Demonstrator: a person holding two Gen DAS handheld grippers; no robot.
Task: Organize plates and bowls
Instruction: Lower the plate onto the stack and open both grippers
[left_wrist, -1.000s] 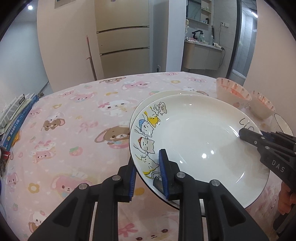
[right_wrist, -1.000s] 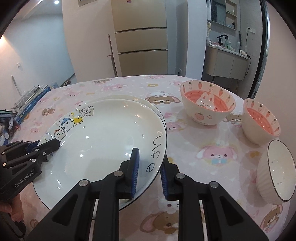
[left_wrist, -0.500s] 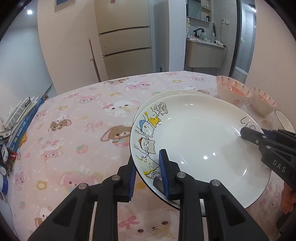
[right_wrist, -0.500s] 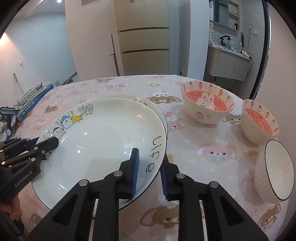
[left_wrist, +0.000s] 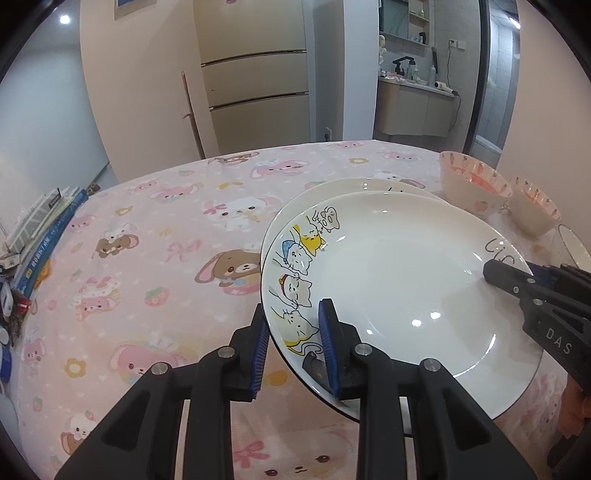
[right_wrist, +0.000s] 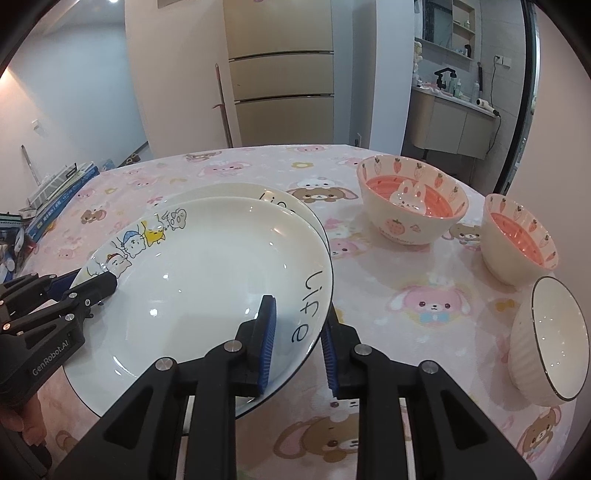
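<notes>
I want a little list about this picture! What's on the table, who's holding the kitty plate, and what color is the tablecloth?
held thing: cat plate, over a second plate
left gripper: straddles the plate's rim on the cat side
right gripper: straddles the rim by the word "life"
bowls: two carrot bowls, one white ribbed bowl, to the right of the plates in the right wrist view
tablecloth: pink, with cartoon animals
table's far left edge: books

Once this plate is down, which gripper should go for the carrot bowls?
Probably the right gripper: the carrot bowls sit on its side of the top plate, which would lie across the left gripper's path.
</notes>
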